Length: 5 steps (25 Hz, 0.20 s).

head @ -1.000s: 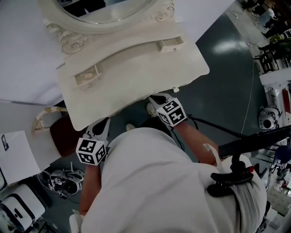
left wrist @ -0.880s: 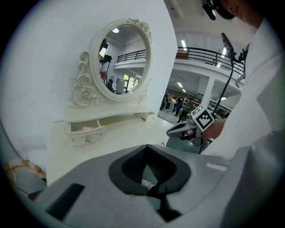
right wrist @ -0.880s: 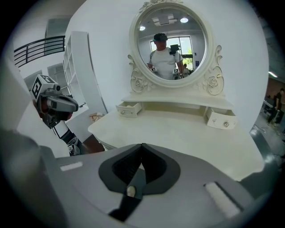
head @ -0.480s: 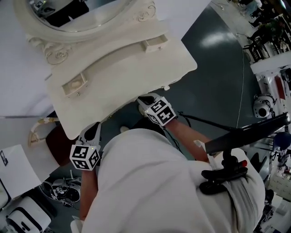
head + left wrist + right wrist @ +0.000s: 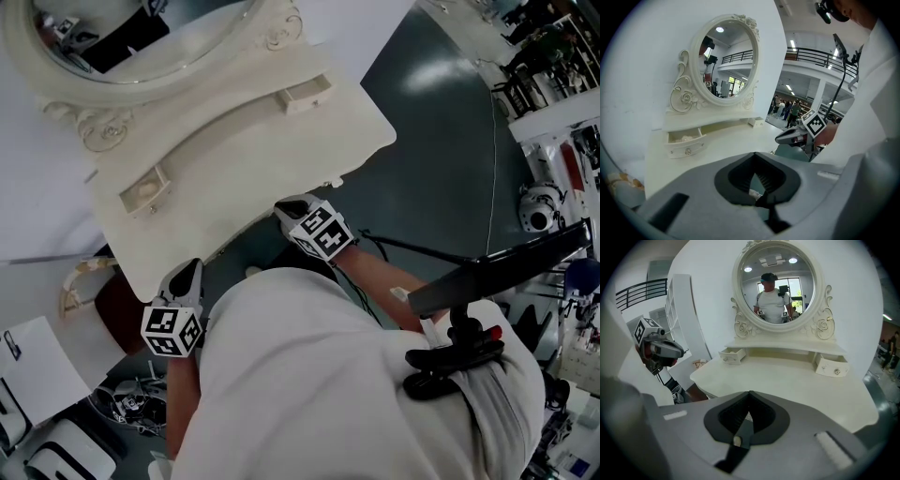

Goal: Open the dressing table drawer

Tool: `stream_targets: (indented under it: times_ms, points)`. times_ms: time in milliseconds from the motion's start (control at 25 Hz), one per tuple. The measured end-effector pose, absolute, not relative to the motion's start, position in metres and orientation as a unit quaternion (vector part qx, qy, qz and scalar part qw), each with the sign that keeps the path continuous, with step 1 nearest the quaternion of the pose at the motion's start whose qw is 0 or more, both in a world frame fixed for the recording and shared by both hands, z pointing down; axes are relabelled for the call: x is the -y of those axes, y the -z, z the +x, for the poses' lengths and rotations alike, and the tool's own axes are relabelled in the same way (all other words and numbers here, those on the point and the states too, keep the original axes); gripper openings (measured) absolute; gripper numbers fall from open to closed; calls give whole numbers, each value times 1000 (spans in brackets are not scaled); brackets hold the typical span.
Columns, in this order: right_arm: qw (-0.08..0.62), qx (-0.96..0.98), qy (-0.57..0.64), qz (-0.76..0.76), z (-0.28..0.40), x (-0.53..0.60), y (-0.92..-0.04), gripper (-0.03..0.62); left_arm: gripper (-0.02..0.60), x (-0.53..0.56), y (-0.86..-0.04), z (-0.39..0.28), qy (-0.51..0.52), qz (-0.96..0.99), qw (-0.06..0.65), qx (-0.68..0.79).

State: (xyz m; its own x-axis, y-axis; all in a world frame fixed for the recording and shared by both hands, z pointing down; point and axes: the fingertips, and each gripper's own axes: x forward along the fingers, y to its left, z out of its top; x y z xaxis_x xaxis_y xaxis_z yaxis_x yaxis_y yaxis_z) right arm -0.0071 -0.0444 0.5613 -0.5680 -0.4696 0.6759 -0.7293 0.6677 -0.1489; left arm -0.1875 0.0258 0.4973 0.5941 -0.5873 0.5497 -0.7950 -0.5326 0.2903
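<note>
Since the drawer [image 5: 145, 190] and its twin [image 5: 305, 94] under the mirror [image 5: 131, 33] stand pulled out, left tongs [image 5: 758, 185] and right tongs [image 5: 744, 420] hang closed, empty, at the surface [image 5: 281, 178] edge, seemingly with nothing left to pull

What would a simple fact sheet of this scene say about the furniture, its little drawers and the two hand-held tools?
furniture: cream dressing table with an oval mirror
left small drawer: pulled out
right small drawer: pulled out
left gripper: fingers together, holding nothing, at the table's front edge
right gripper: fingers together, holding nothing, at the table's front edge
person: white top, facing the table
</note>
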Motion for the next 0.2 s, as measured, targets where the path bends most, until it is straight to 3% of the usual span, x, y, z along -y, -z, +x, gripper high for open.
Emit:
stream_targets:
  times_ms: [200]
  points:
    - [308, 860, -211, 348, -7, 52, -560, 0, 3, -19, -496, -189, -200, 851, 265, 406]
